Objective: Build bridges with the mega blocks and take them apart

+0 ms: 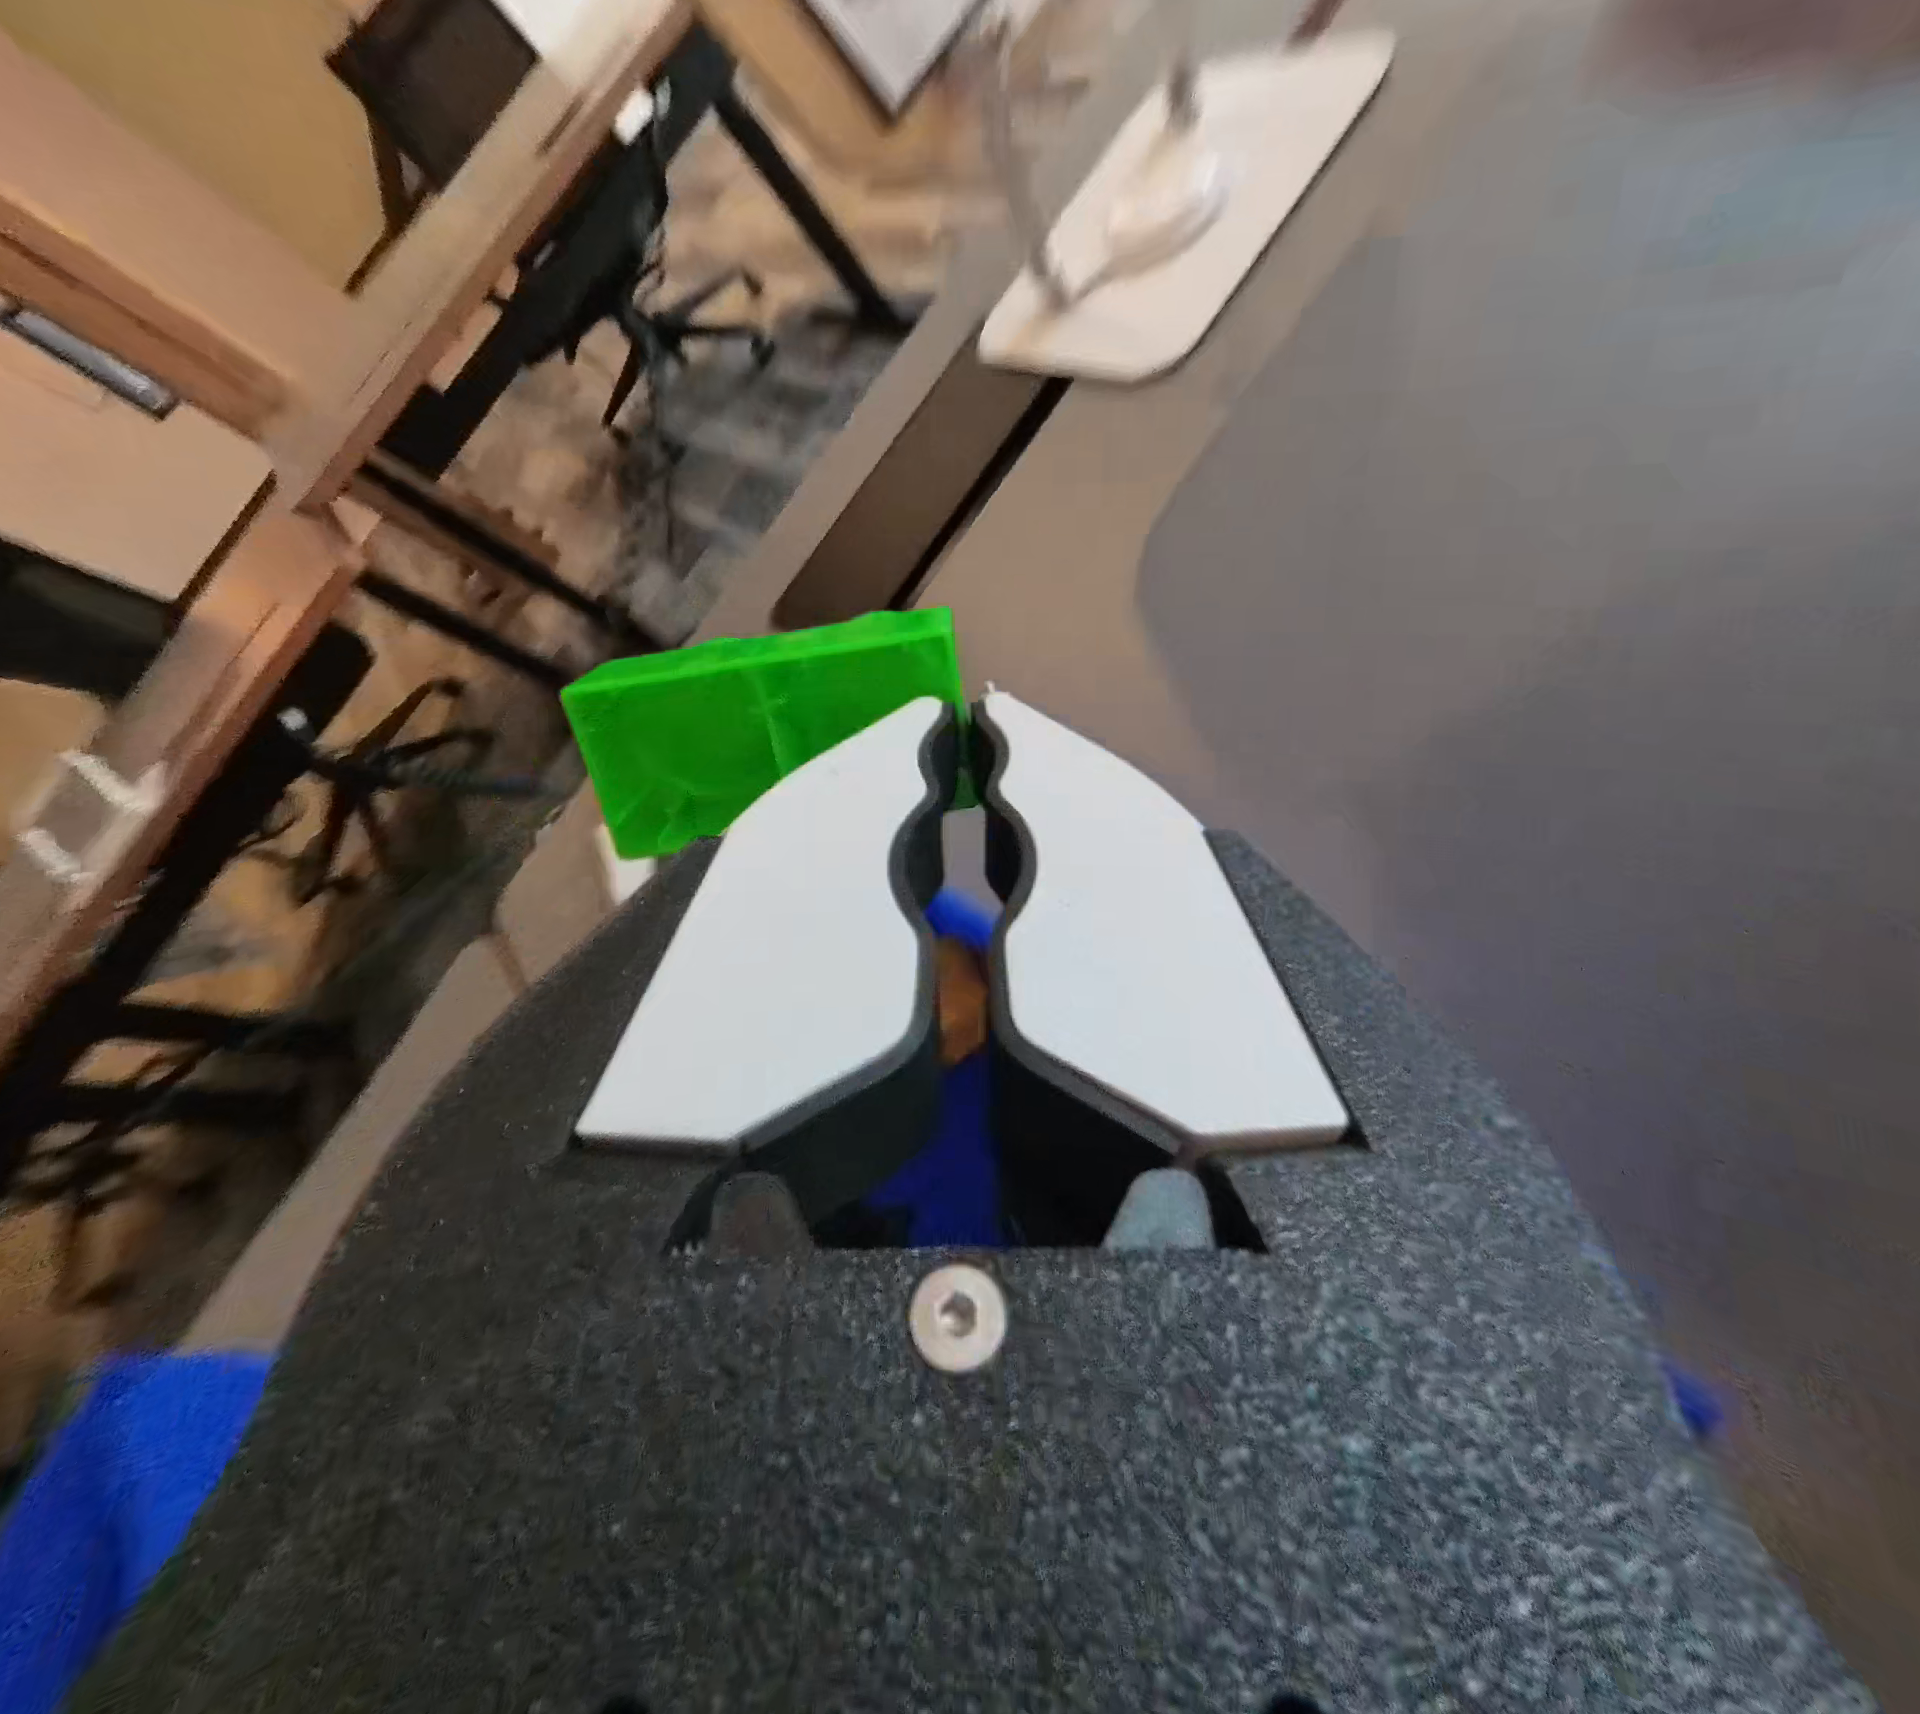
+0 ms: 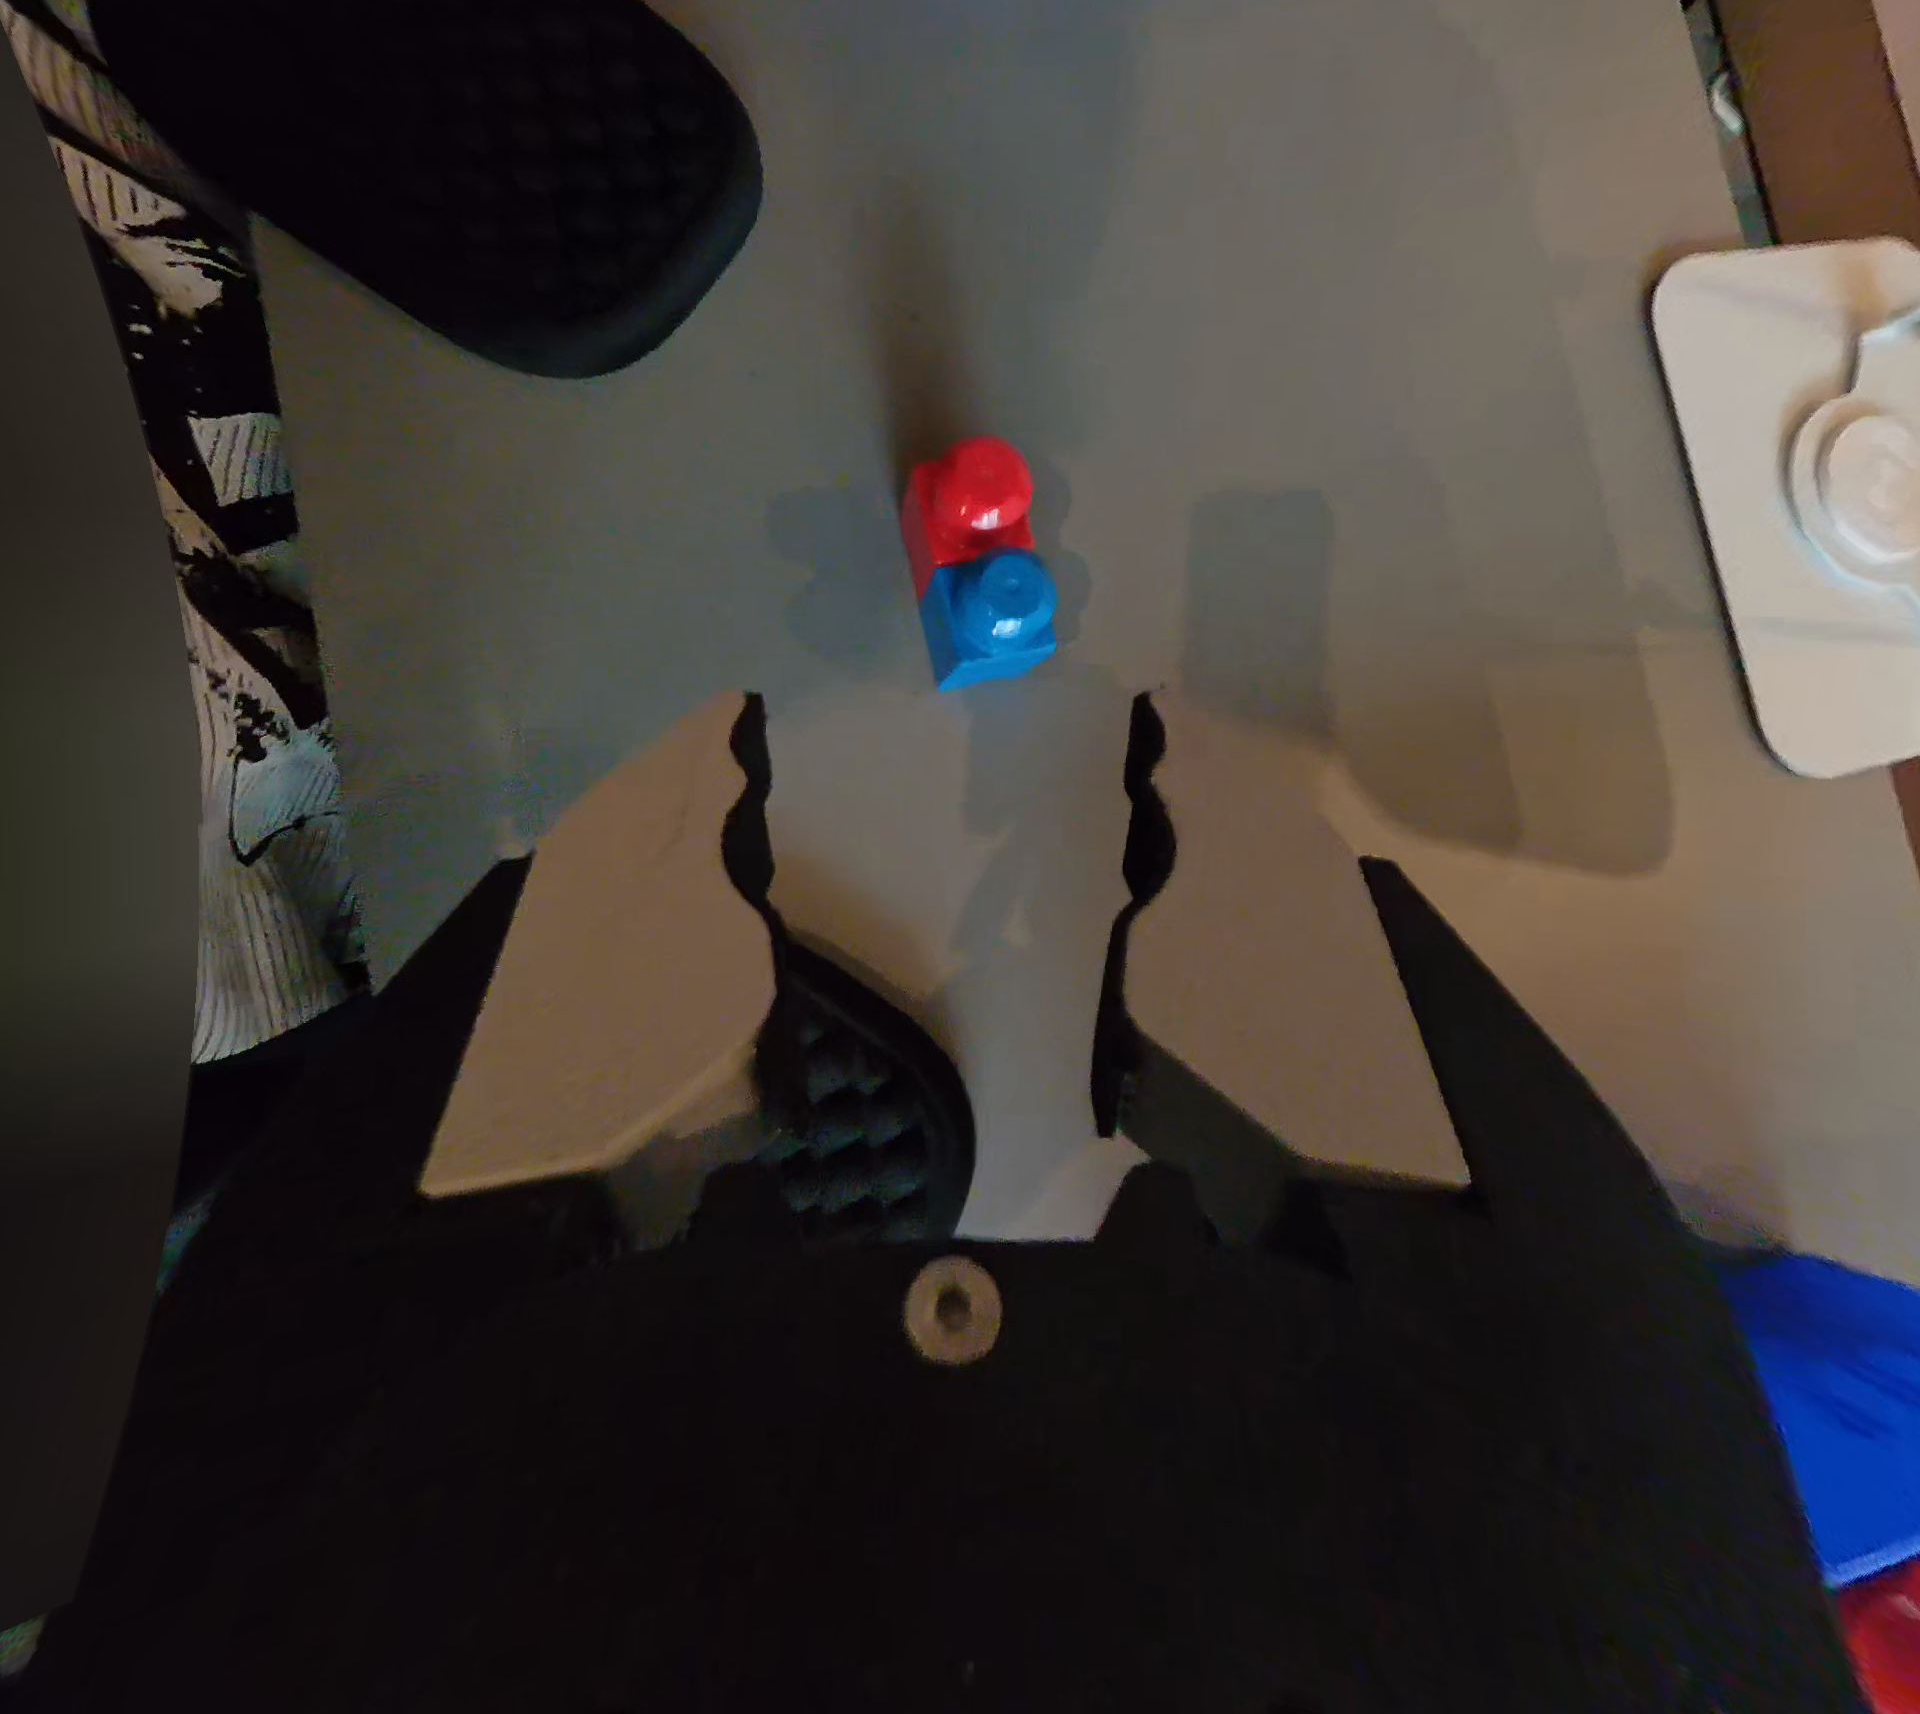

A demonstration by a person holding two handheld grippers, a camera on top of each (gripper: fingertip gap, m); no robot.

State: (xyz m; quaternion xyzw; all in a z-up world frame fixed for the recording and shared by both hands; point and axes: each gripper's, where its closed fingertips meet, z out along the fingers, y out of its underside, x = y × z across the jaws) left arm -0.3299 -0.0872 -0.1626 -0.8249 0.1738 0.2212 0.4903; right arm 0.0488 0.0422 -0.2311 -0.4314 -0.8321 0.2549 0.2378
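Left tongs [image 1: 966,714]: tips pinched tight on the end of a green block [image 1: 748,729], lifted high, the whole view tilted and blurred.
Green block: long and flat-sided, it sticks out to the left of the tips at centre frame, clear of the counter [image 1: 1507,729] below.
Background, left view: wooden desks and dark chair legs run down the left of the frame; a white plate-like stand [image 1: 1174,210] sits at upper right on the counter.
Right tongs [image 2: 951,708]: wide apart and holding nothing, looking straight down at the grey counter [image 2: 1195,106].
Red block [image 2: 971,501]: a single-stud piece at centre frame, standing upright on the counter.
Blue block [image 2: 992,615]: another single-stud piece, touching the red one on its lower side, just above the gap between the tips.
Black pad [image 2: 426,95]: a rounded, textured dark shape at upper left of the right view, well apart from the two blocks.
White stand [image 2: 1797,501]: right edge of the right view, resting on the counter.
Blue fabric [image 2: 1839,1394]: lower right corner, beside the tool body.
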